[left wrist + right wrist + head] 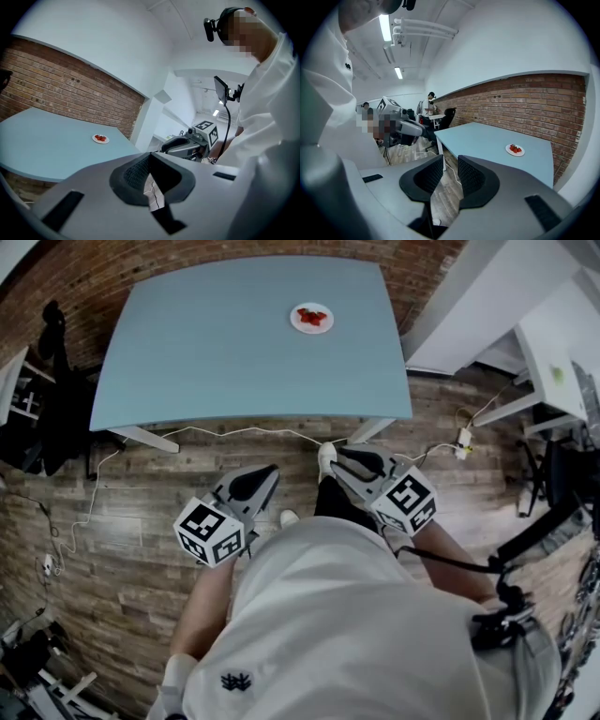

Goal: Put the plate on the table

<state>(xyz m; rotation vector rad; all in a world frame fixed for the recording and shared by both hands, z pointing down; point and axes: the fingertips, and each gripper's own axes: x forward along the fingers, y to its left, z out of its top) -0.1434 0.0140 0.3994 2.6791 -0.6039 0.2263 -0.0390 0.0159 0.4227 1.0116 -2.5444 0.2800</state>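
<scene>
A small white plate (311,318) with red strawberries on it rests on the light blue table (216,352), toward the far right side. It also shows as the plate (101,138) in the left gripper view and the plate (515,150) in the right gripper view. Both grippers hang close to my body over the wooden floor, short of the table's near edge. My left gripper (268,472) (150,156) is shut and holds nothing. A narrow gap shows between the jaws of my right gripper (339,457) (450,165), with nothing in it.
A white cable (234,430) runs along the floor under the table's near edge to a power strip (462,440). A black chair (47,381) stands at the left, white desks (553,343) at the right. A brick wall (525,103) backs the table.
</scene>
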